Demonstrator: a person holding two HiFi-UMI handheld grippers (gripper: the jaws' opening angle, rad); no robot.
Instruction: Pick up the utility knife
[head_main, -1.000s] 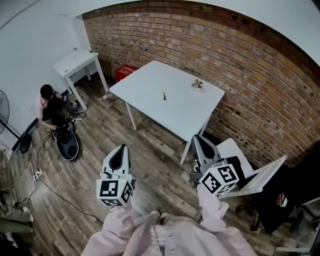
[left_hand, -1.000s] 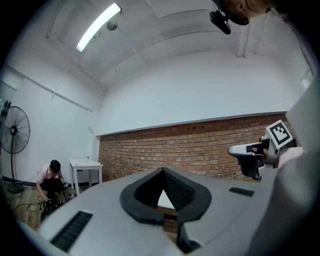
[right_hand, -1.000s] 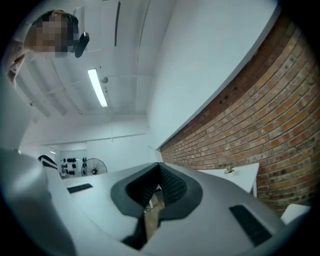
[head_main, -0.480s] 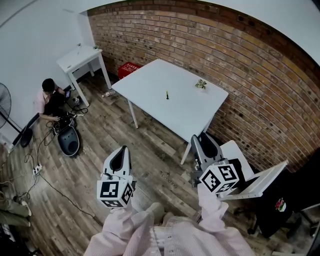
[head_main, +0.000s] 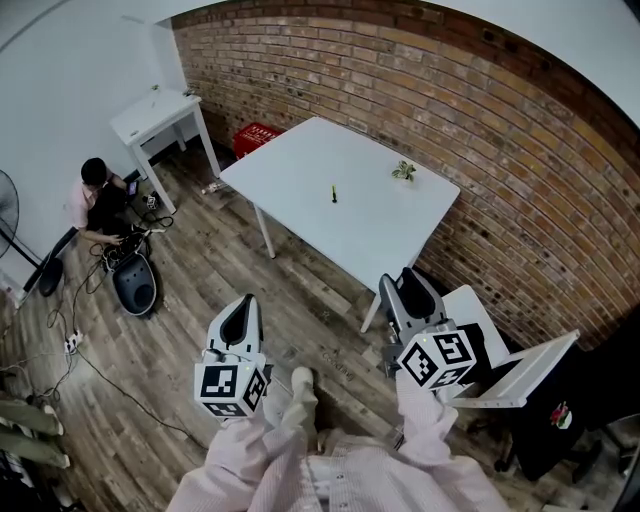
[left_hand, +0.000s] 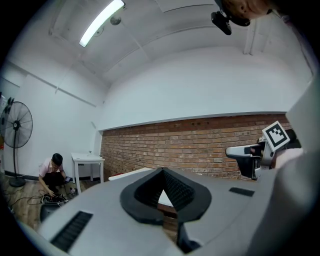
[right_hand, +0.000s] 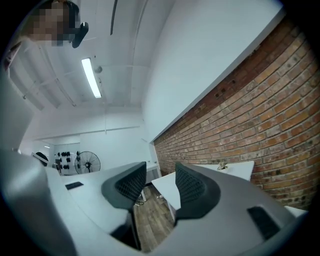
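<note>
Head view, knife (head_main: 333, 193) on table (head_main: 300, 165), R gripper (head_main: 407, 286) jaws opening, empty

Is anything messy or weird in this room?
Nothing on the white table looks wrong: the utility knife lies flat near its middle. The only mess is cables sprawled on the floor beside the crouching person.

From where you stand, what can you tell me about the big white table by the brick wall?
The big white table has a smooth, roughly square top on thin white legs, standing on the wood-plank floor with one side close to the brick wall. Near its middle lies a small slim thing, likely the utility knife; a small greenish clump sits toward the wall side.
</note>
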